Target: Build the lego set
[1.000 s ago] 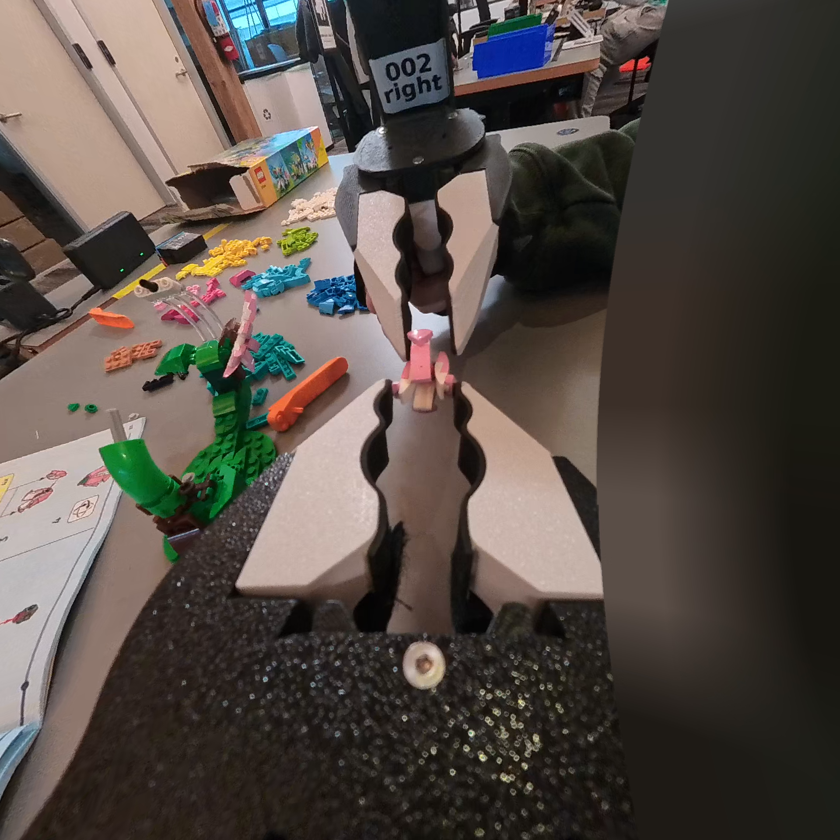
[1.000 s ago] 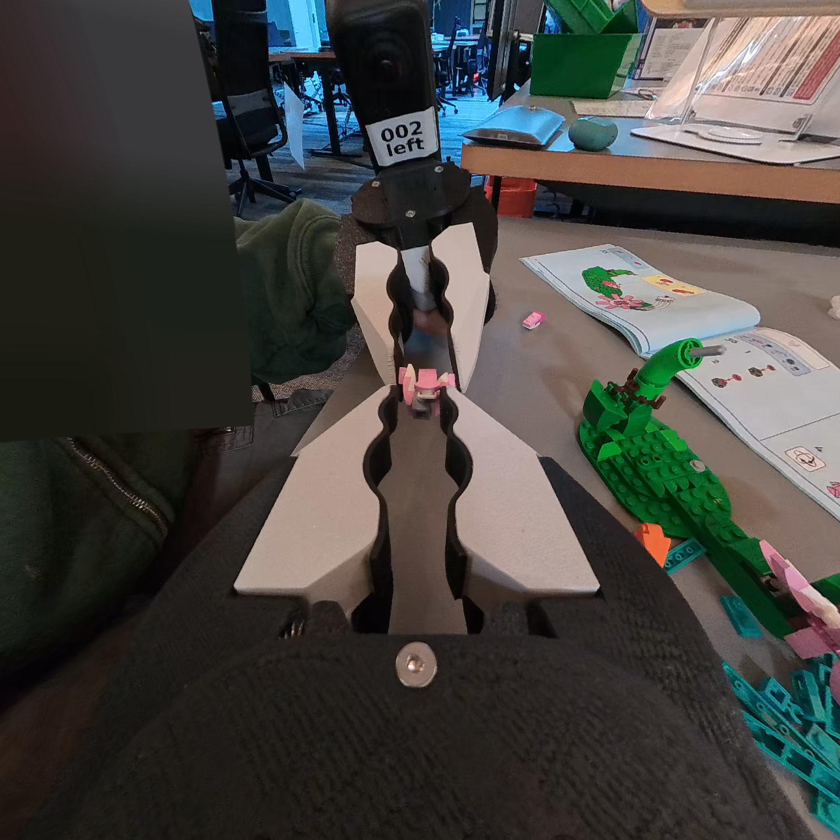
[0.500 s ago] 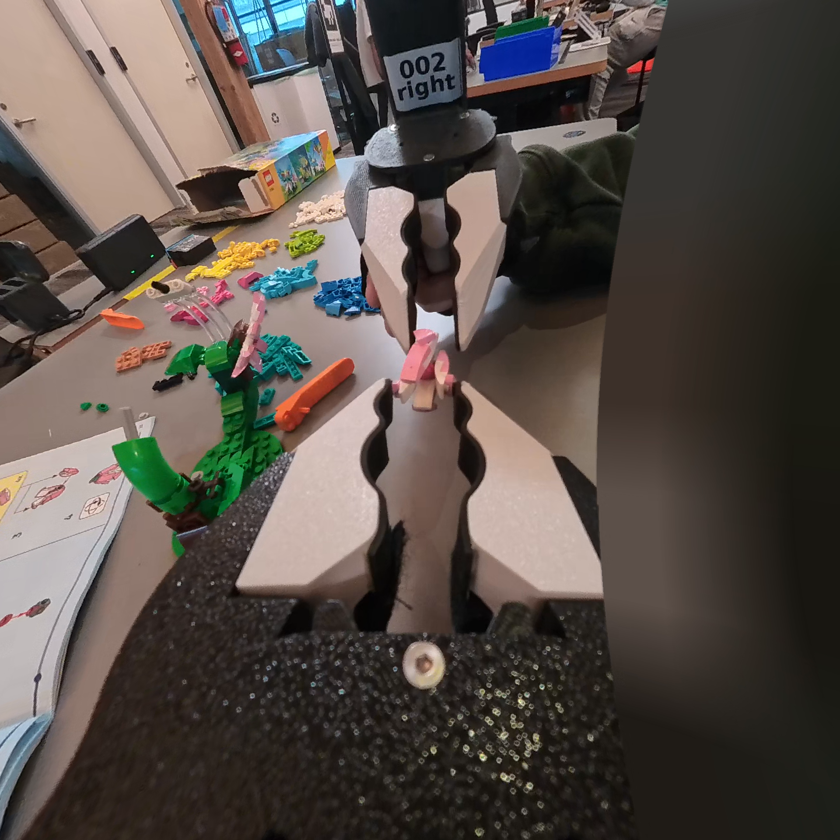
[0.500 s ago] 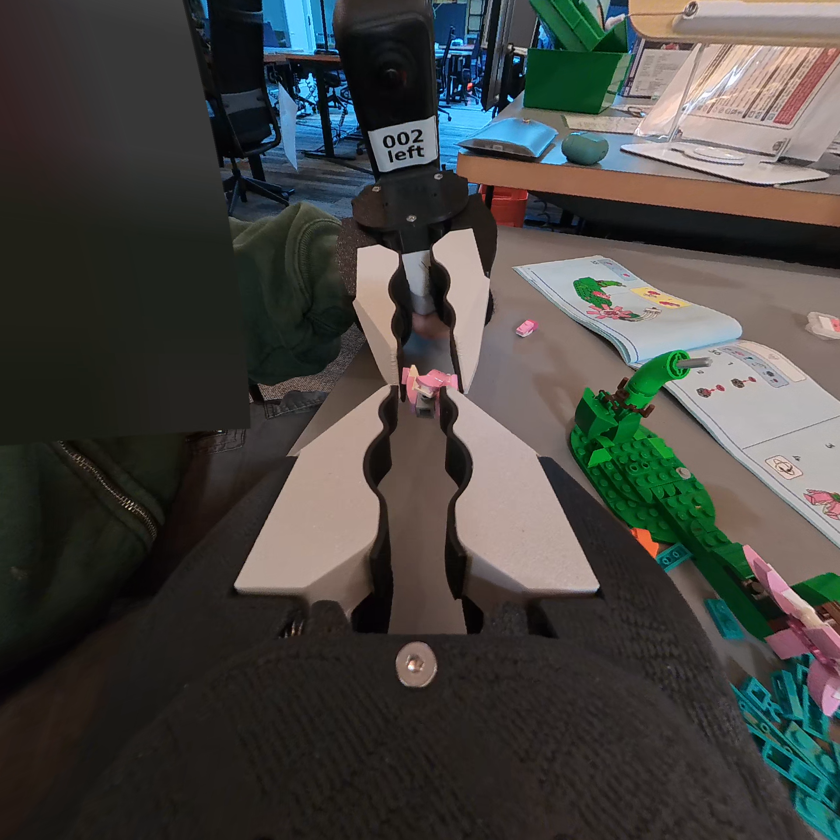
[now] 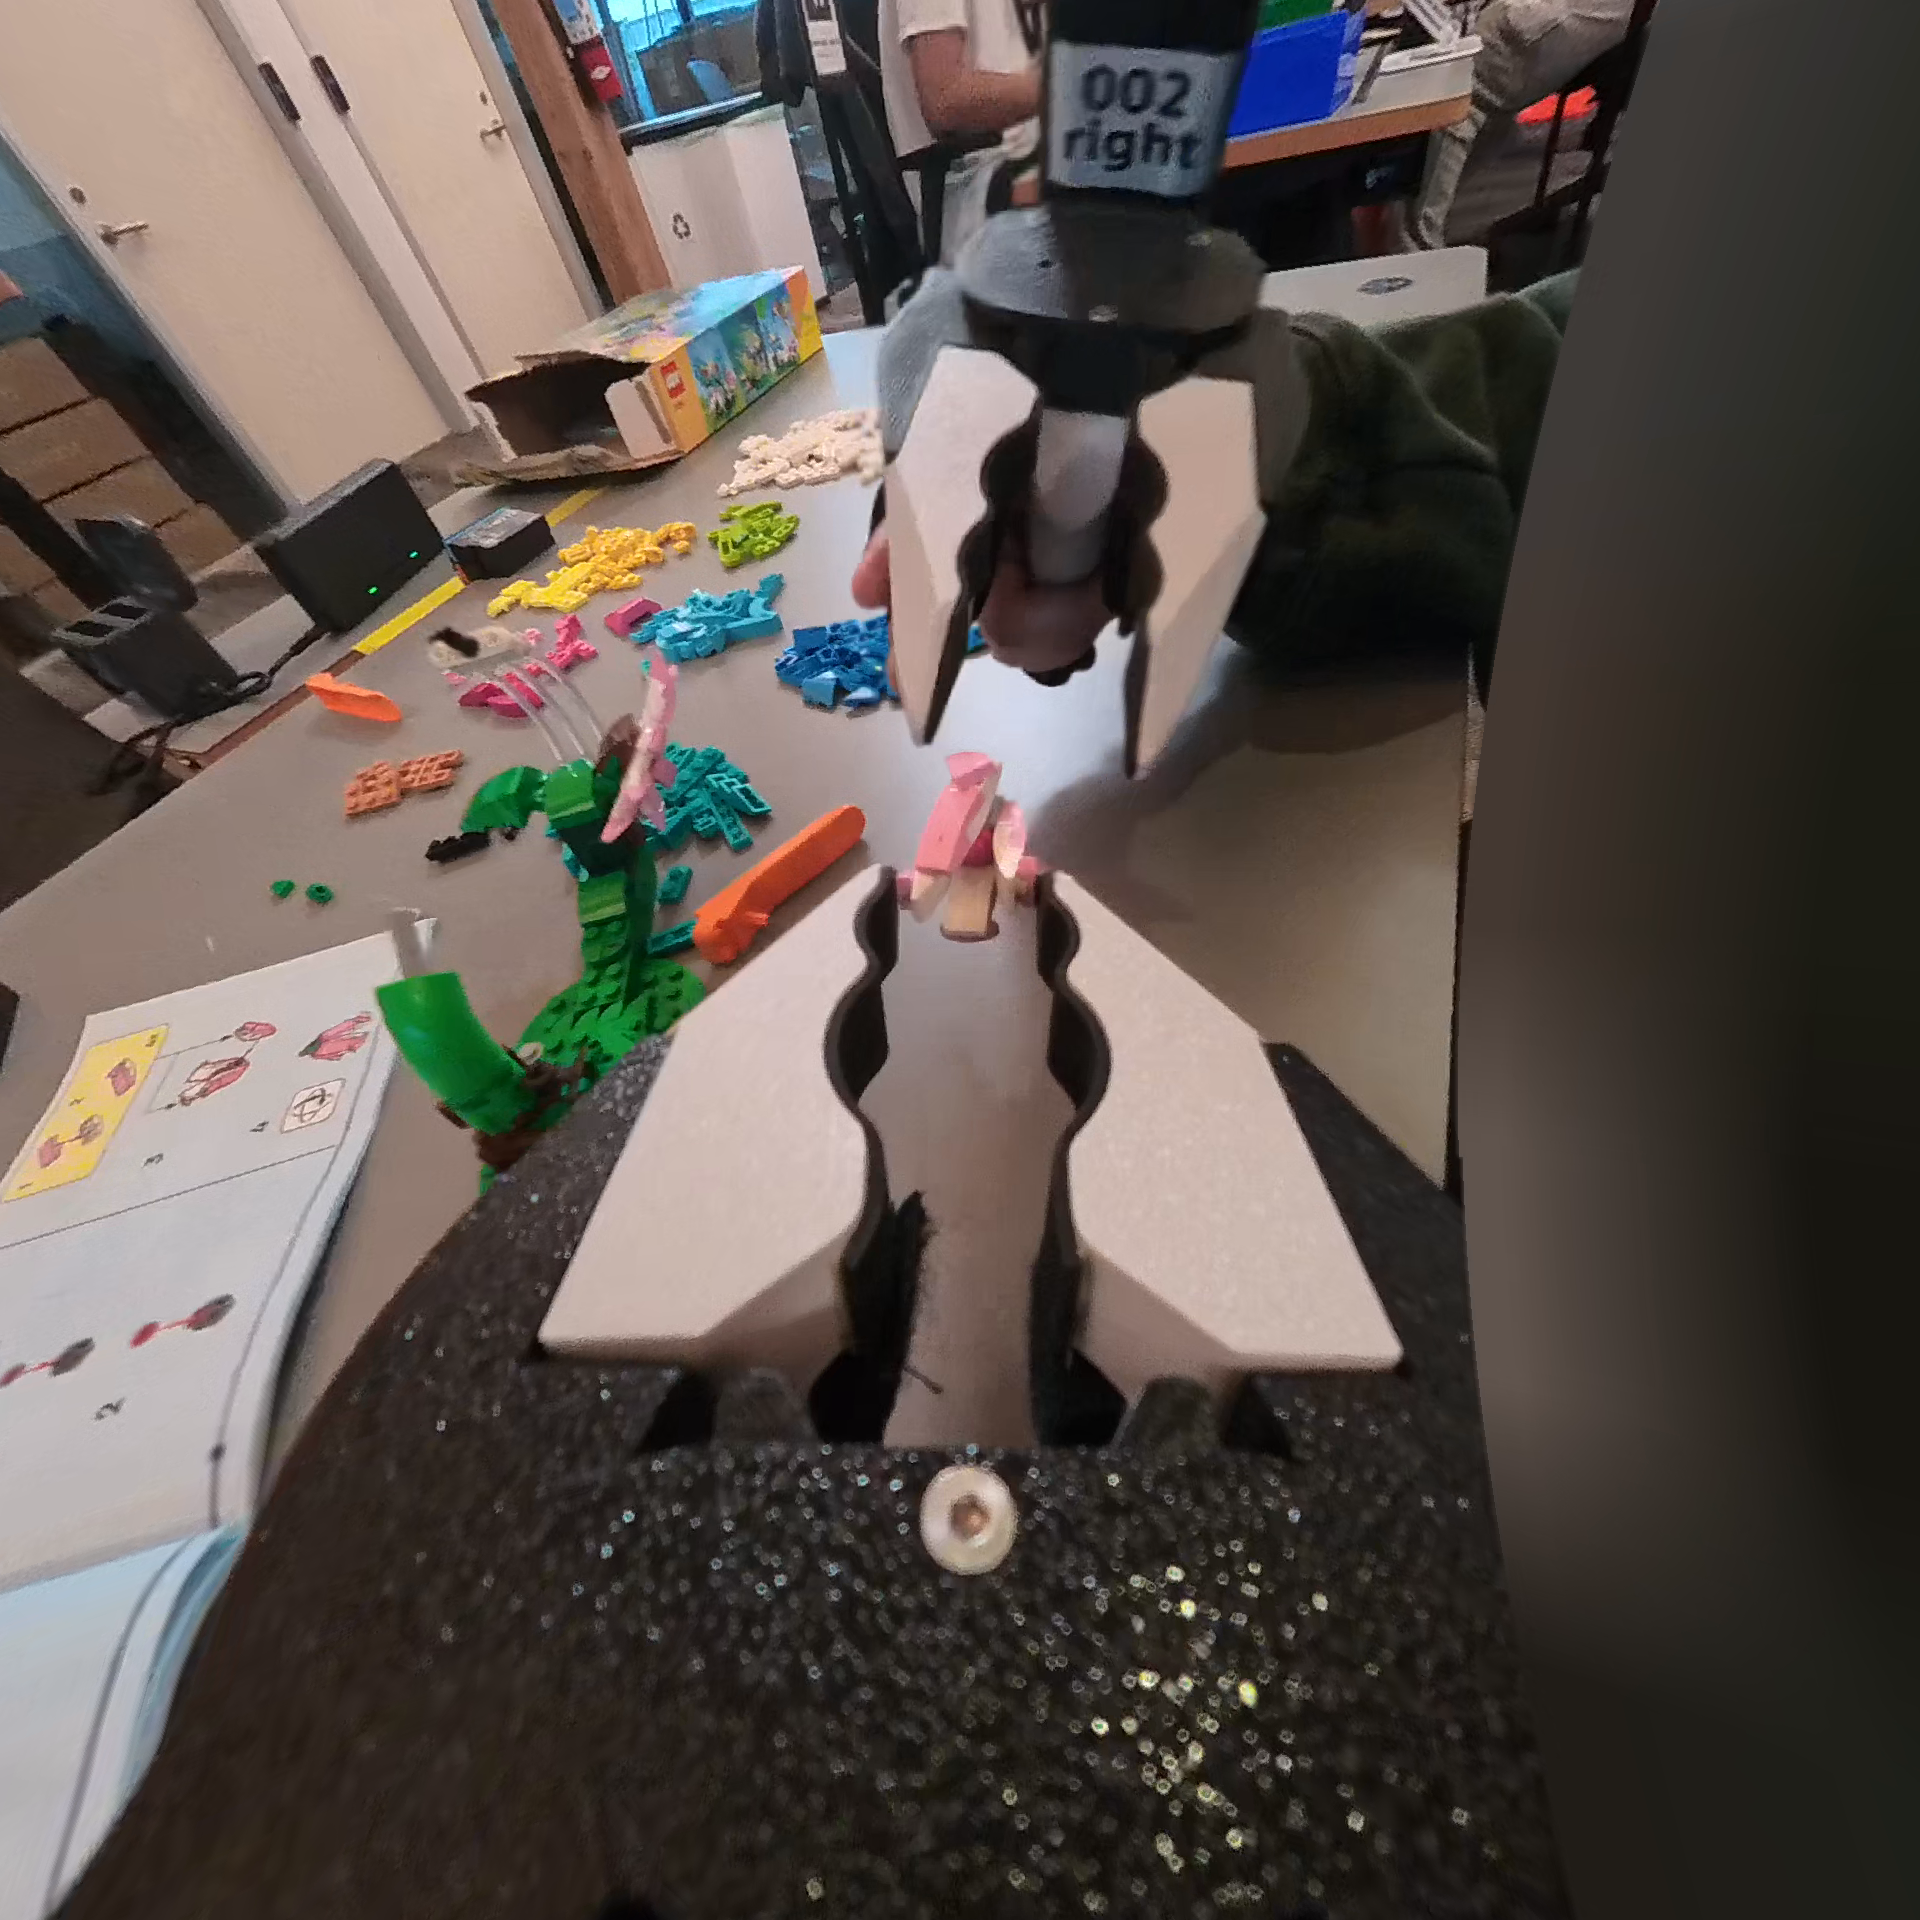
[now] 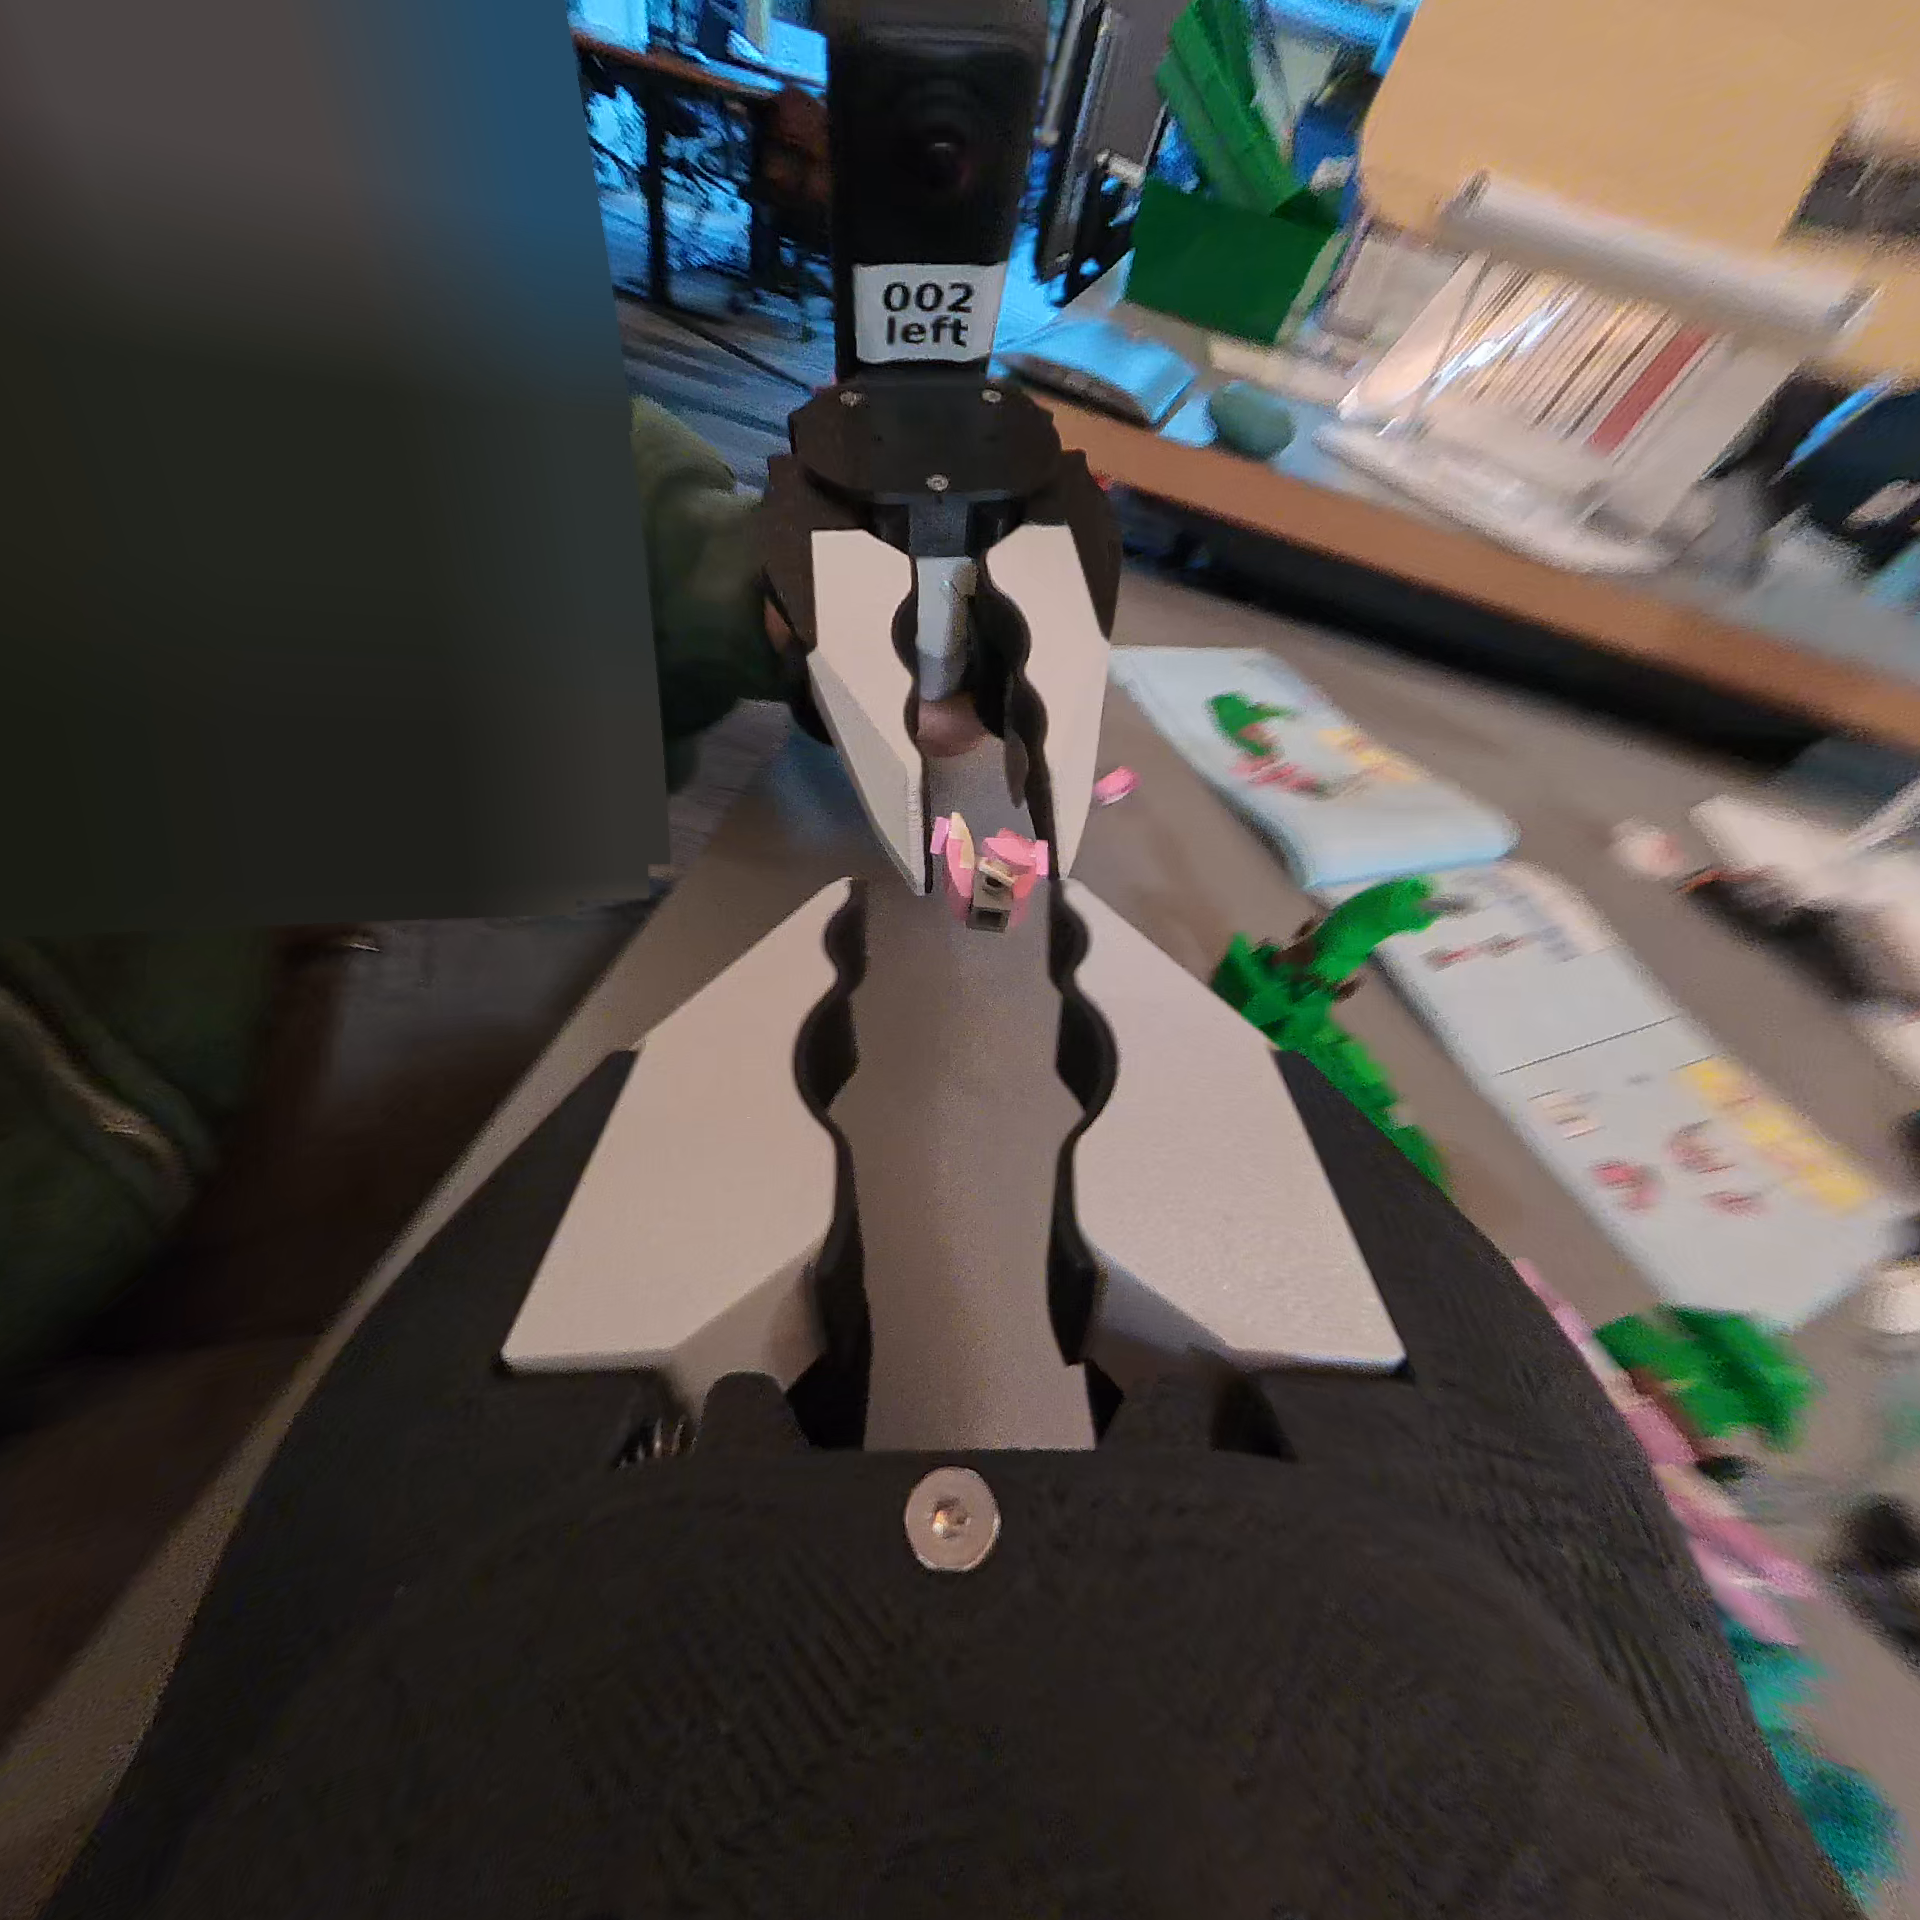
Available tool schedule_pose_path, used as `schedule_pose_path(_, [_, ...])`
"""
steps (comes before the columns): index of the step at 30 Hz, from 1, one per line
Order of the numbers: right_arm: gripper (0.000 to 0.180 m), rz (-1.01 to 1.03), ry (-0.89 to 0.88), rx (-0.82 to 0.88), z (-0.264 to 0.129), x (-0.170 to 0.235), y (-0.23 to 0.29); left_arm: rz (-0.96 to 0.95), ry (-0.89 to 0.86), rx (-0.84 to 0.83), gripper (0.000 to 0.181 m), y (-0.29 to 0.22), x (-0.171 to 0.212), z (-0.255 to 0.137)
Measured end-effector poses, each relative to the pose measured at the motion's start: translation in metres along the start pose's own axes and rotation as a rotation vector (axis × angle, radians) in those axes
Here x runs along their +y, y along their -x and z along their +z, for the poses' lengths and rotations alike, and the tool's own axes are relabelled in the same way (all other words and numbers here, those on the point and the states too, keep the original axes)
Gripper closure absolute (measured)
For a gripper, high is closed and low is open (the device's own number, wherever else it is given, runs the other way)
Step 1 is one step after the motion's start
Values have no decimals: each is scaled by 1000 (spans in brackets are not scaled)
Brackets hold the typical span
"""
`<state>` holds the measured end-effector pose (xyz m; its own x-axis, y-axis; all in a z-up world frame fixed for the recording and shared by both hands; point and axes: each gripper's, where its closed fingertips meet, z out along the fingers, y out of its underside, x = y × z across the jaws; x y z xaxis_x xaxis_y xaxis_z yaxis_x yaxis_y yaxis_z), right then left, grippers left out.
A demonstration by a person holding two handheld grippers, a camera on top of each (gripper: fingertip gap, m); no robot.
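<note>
A small pink flower piece (image 5: 961,831) with a tan base is pinched in the tips of my left gripper (image 5: 961,888), held above the grey table. My right gripper (image 5: 1034,748) faces it from just beyond and above, with its jaws spread and empty. In the right wrist view, my right gripper (image 6: 956,894) is open, and the left gripper (image 6: 987,873) holds the pink piece (image 6: 992,868) just past its tips. The green plant build (image 5: 613,914) with one pink flower stands on the table to the left; it also shows blurred in the right wrist view (image 6: 1320,987).
An open instruction booklet (image 5: 156,1195) lies at the left. An orange brick separator (image 5: 779,883) lies by the plant. Sorted piles of blue (image 5: 831,665), turquoise (image 5: 707,623), yellow (image 5: 592,561) and white (image 5: 800,457) bricks and the set's box (image 5: 665,374) lie farther back. A loose pink brick (image 6: 1117,784) lies near the booklet (image 6: 1610,1091). Less than 4 cm separates the two grippers' tips. Both grippers' tips are roughly 11 cm from the orange brick separator (image 5: 779,883).
My right gripper has opened, let go of the pink piece and drawn back and up. The left gripper still holds the piece. The right wrist view is blurred by motion.
</note>
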<state>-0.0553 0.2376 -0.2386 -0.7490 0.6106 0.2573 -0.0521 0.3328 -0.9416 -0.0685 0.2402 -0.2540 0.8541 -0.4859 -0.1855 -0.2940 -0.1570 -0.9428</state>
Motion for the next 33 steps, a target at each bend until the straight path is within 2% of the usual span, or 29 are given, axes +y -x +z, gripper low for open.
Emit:
schedule_pose_path(1, [141,-58,0,33,0,-3,-2,-3,7,-4,156,3,-3,-1])
schedule_pose_path(5, [122,-369,30,183,1,-23,-10,-24,38,-5,156,13,-16,-5])
schedule_pose_path(8, [120,-585,106,257,2,-30,-14,-42,38,12,156,15,-30,-8])
schedule_pose_path(11, [123,-711,151,279,2,-35,-16,-67,20,51,156,10,-42,-10])
schedule_pose_path(24, [151,-767,66,258,0,-62,-5,-130,-22,178,156,-8,-63,-16])
schedule_pose_path(33, [157,-763,30,252,-1,-68,1,-159,-64,228,156,-14,-71,-20])
